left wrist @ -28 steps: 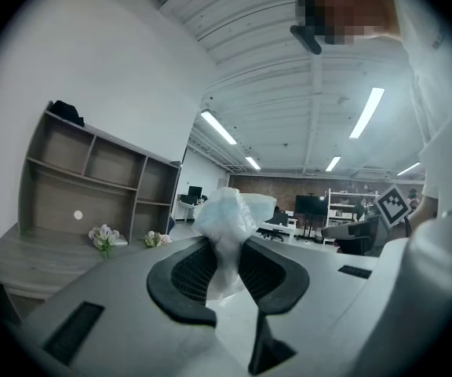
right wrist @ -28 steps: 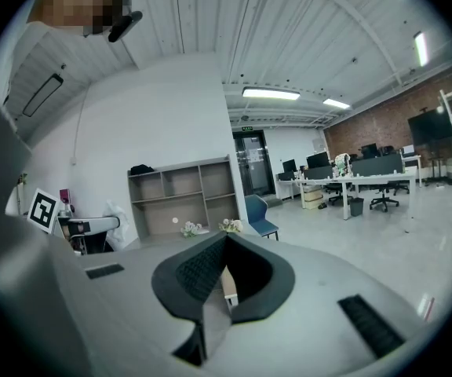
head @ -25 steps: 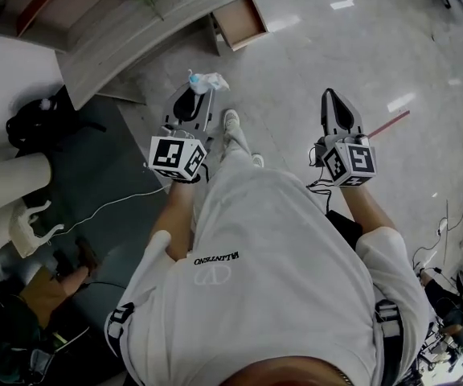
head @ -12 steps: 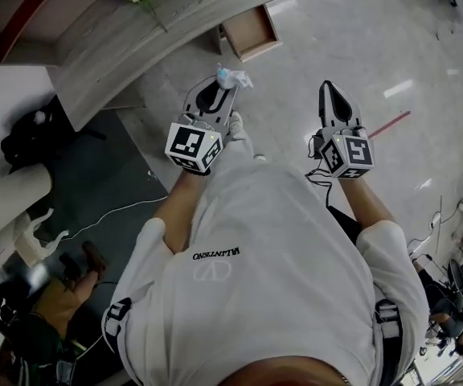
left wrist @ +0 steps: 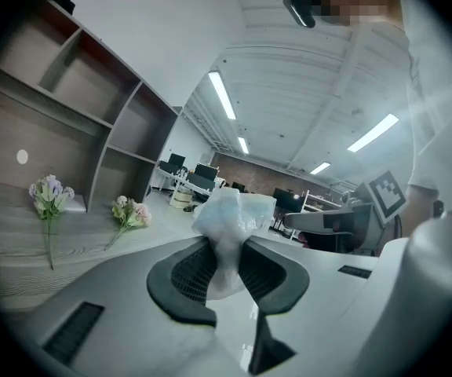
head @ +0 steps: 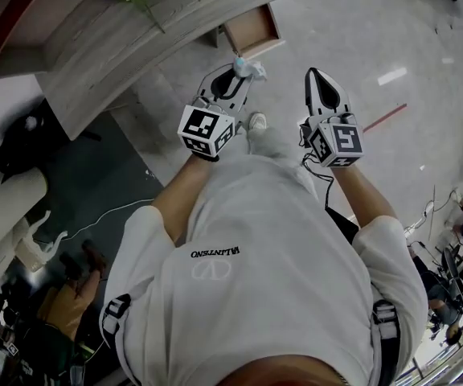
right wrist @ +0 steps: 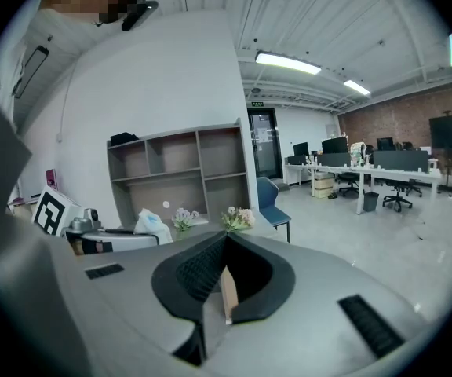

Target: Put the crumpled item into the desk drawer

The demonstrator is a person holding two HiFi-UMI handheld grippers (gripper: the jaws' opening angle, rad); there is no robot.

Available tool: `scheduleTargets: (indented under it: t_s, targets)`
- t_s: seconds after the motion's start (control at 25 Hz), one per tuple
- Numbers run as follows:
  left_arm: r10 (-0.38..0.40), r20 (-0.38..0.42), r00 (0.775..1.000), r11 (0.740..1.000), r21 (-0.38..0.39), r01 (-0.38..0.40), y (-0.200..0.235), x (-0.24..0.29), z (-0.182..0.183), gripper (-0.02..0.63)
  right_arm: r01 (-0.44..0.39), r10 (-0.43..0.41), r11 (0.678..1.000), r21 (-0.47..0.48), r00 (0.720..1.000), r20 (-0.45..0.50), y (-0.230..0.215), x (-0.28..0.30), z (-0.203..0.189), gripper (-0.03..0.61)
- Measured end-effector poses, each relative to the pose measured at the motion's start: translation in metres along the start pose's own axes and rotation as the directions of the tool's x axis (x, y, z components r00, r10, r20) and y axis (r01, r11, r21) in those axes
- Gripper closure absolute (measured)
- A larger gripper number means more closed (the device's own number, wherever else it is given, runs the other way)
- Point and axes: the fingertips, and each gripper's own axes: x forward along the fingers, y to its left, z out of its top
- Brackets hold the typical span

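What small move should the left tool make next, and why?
Probably carry the left tool forward over the open light-wood desk drawer before releasing. Its jaws are clamped on the crumpled pale-blue-and-white wad, which hangs short of the drawer, above the grey floor.

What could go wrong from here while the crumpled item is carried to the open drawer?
1. The jaws of the left gripper pinch only the lower part of the crumpled item. Most of it bulges past the tips, so it might slip out over the floor.
2. The drawer lies ahead, not under the item, so a release now would likely miss it.
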Motion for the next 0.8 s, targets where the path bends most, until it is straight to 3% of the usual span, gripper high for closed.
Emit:
scheduleTargets:
  t_s: [0.24,0.48,0.8]
  targets:
    - [0.047,-0.054,0.997,0.999,-0.024,-0.049,0.028,0.038,-0.034,0.535,-0.023,0.022,1.0,-0.016,0.999,-0.044,0.002,0.048,-0.026,0.58]
    - [0.112,-0.13,0.985,0.983,-0.128,-0.129,0.064,0.075,-0.089,0.535,-0.047,0.046,0.999,-0.007,0.991,-0.124,-0.009,0.104,-0.074,0.58]
    - [0.195,-0.163,0.967,0.963,-0.156,-0.22,0.105,0.133,-0.143,0.535,-0.086,0.09,0.996,0.031,0.979,-0.185,-0.047,0.157,-0.143,0.58]
